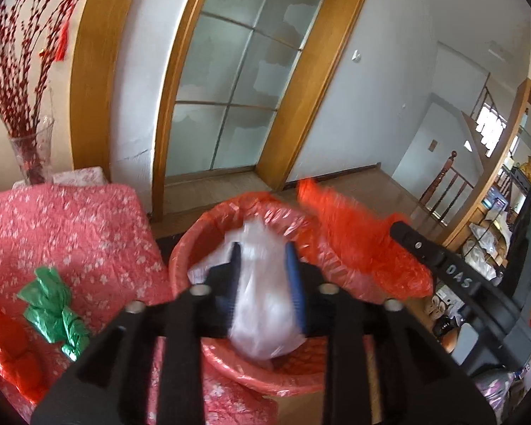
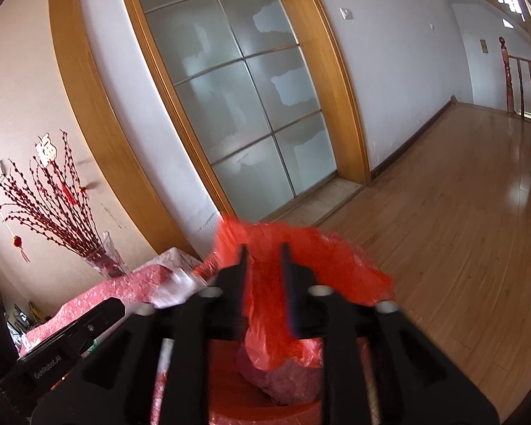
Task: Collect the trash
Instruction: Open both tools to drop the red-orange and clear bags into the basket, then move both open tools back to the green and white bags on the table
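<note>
Left wrist view: my left hand-held gripper (image 1: 262, 265) sits at lower centre, jaws partly apart with a white plastic bag (image 1: 262, 304) between them; blur stops me telling whether the pads press it. The bag hangs over the red-lined bin (image 1: 201, 244). A green wrapper (image 1: 53, 304) lies at lower left on the pink-covered worktop (image 1: 70, 226).

Right wrist view: my right hand-held gripper (image 2: 263, 269) at lower centre stands partly open around the red bin liner (image 2: 301, 258), whose plastic runs between the fingers; the grip is unclear. Wooden floor (image 2: 460, 241) fills the right side.
</note>
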Demonstrator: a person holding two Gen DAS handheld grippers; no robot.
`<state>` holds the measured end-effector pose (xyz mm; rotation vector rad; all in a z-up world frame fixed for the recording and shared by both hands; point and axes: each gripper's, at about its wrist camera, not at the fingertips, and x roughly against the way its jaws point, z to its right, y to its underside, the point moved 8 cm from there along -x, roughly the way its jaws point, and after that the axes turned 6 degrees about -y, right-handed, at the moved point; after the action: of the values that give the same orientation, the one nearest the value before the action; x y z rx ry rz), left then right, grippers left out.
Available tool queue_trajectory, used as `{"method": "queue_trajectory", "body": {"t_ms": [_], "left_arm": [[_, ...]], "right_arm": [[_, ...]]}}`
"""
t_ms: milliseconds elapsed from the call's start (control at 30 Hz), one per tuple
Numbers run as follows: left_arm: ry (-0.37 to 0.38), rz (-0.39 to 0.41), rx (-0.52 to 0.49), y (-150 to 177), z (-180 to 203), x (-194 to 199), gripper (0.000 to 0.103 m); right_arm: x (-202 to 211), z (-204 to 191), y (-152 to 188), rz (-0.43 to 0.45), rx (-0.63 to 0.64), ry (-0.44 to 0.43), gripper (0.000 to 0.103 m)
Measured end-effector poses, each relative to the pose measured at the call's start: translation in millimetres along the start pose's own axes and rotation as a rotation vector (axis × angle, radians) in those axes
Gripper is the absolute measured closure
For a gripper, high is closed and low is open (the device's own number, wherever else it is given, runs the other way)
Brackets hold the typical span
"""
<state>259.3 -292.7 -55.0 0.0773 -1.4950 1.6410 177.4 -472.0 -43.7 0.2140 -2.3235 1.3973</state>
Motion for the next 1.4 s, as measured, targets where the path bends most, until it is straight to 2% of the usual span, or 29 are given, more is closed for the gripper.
{"method": "queue_trajectory", "body": {"t_ms": [33,67,200,433,467,533,667,867,1067,1267,1400], "left_arm": [[-0.006,-0.007,0.004,2.2,-3.6,-1.0,0.072],[-0.014,-0.015,0.011,5.1,-9.1,-1.5,0.071],[-0.067,-0.020,0.029,11.6,-33.5,5.5,0.068],[-0.210,0.013,0.037,24.9,-81.5,39.8,0.058],[-0.233,0.020,0.034,25.8,-87.5,46.8,0.057],[-0.276,0.038,0.026,28.7,-99.6,59.6,0.055],[-0.335,0.076,0.012,32.9,-119.5,88.7,0.052],[-0.429,0.122,0.022,40.8,-156.3,133.0,0.049],[-0.533,0.162,0.095,49.5,-214.9,181.0,0.046],[-0.645,0.209,0.199,57.2,-276.0,230.8,0.046],[-0.694,0.231,0.251,63.9,-305.5,256.3,0.045]], "right_arm": [[0.7,1.0,1.9,0.000,0.001,0.003,0.061],[1.8,2.2,4.5,-0.001,0.005,0.010,0.060],[5.3,4.1,11.0,-0.011,0.030,0.037,0.060],[11.5,-15.1,15.9,-0.007,0.122,0.047,0.059],[12.3,-18.9,16.6,-0.005,0.139,0.048,0.056],[14.6,-31.1,19.8,0.005,0.180,0.046,0.046],[15.0,-54.0,27.3,0.005,0.240,0.029,0.044],[11.7,-91.5,44.6,-0.024,0.284,-0.037,0.042],[2.6,-135.0,69.8,-0.092,0.333,-0.126,0.042],[-15.9,-189.1,111.8,-0.194,0.411,-0.221,0.043],[-37.1,-216.8,140.7,-0.282,0.444,-0.257,0.050]]}}
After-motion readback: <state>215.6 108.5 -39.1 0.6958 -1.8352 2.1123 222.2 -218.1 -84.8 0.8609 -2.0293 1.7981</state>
